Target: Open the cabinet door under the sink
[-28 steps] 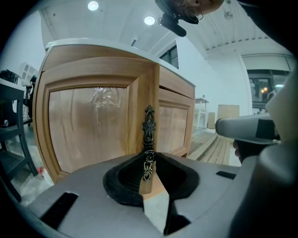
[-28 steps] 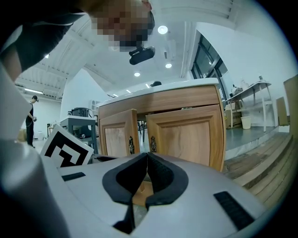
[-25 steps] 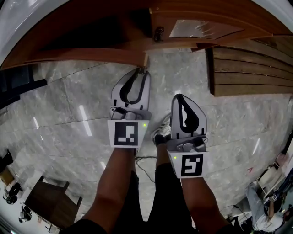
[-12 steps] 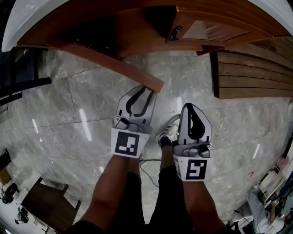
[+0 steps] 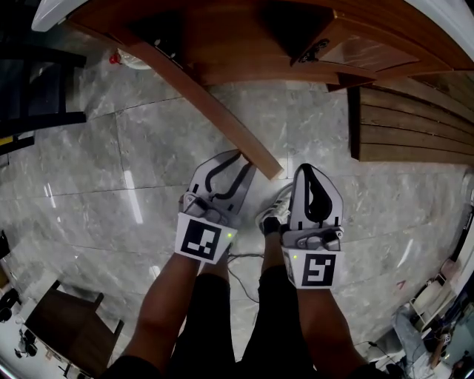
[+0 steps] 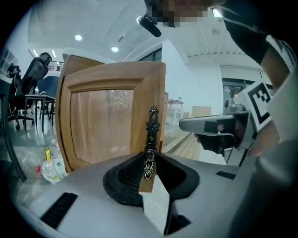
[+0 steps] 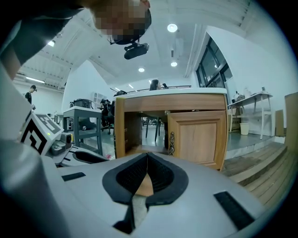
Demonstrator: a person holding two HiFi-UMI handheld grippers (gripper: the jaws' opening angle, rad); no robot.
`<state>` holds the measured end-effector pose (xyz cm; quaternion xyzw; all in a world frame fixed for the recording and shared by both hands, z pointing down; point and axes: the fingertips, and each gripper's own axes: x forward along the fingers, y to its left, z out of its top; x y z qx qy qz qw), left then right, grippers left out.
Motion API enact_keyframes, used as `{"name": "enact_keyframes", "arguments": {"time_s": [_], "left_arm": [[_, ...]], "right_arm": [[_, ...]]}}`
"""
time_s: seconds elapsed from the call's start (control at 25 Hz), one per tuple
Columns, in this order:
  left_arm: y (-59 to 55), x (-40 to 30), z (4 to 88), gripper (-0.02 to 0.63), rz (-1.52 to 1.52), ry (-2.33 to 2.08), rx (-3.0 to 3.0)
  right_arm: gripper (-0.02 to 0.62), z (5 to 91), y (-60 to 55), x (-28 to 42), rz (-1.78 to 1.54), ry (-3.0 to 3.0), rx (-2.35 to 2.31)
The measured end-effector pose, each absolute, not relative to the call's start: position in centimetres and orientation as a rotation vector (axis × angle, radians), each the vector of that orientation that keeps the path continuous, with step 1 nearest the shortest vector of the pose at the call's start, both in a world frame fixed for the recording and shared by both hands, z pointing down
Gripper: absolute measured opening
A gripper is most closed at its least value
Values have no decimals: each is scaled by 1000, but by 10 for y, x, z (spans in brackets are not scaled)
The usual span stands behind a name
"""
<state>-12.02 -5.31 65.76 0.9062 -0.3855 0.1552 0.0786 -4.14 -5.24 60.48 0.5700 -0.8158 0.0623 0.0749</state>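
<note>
The wooden cabinet's left door (image 5: 200, 96) stands swung out from under the white sink top (image 5: 52, 15), running diagonally toward me. My left gripper (image 5: 238, 159) is at the door's free edge, shut on its ornate dark metal handle (image 6: 151, 139), which rises upright between the jaws. The door panel (image 6: 111, 125) fills the left gripper view. My right gripper (image 5: 309, 169) hovers beside it to the right, shut and holding nothing. The right gripper view shows the open left compartment (image 7: 139, 132) and the closed right door (image 7: 198, 137) with its own handle (image 7: 171, 143).
Wooden steps (image 5: 415, 126) lie on the floor at the right. A bottle and bags (image 6: 49, 165) sit on the floor by the open cabinet. A black chair (image 5: 37, 96) is at the left and a dark table (image 5: 74, 326) at the lower left. My shoe (image 5: 274, 215) is between the grippers.
The left door has swung much further out, from nearly shut to well open. Both grippers have drawn back toward me, the left one keeping its hold on the handle.
</note>
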Motion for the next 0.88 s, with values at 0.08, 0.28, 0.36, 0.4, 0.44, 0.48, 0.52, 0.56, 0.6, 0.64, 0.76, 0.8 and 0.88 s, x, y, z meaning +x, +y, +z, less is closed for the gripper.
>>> {"name": "enact_keyframes", "arguments": {"time_s": [0.08,0.28,0.36,0.4,0.44,0.48,0.52,0.56,0.6,0.64,0.76,0.8,0.88], "left_arm": [[-43,-130,659,97,473,-1122,2726],[-25,-154,664,97,528,-1061,2745],[-18,-163,664,97,543,-1050,2754],[-15,-168,664,97,549,-1047,2755],[-13,-172,664,97,550,-1047,2755],[-10,-176,664,97,546,-1047,2756],[-8,-181,664,95,539,-1045,2757],[-6,-185,665,95,532,-1041,2759],[-4,-190,666,95,528,-1037,2760],[-2,-195,667,95,530,-1035,2761],[4,-209,668,92,562,-1059,2760],[5,-213,667,92,575,-1070,2760],[6,-219,666,90,592,-1089,2757]], "right_arm": [[24,604,-51,-48,181,-2453,1710],[24,602,-48,-67,183,-2466,1694],[24,597,-47,-77,178,-2483,1683],[24,595,-46,-82,174,-2491,1675],[25,594,-46,-86,170,-2498,1666],[24,592,-46,-90,167,-2503,1657],[24,592,-46,-94,166,-2507,1651],[23,591,-47,-97,165,-2509,1647],[23,590,-47,-101,164,-2511,1645],[23,589,-47,-104,163,-2513,1643],[23,584,-47,-114,160,-2523,1634],[25,582,-47,-116,156,-2528,1628],[25,579,-47,-120,149,-2534,1616]]}}
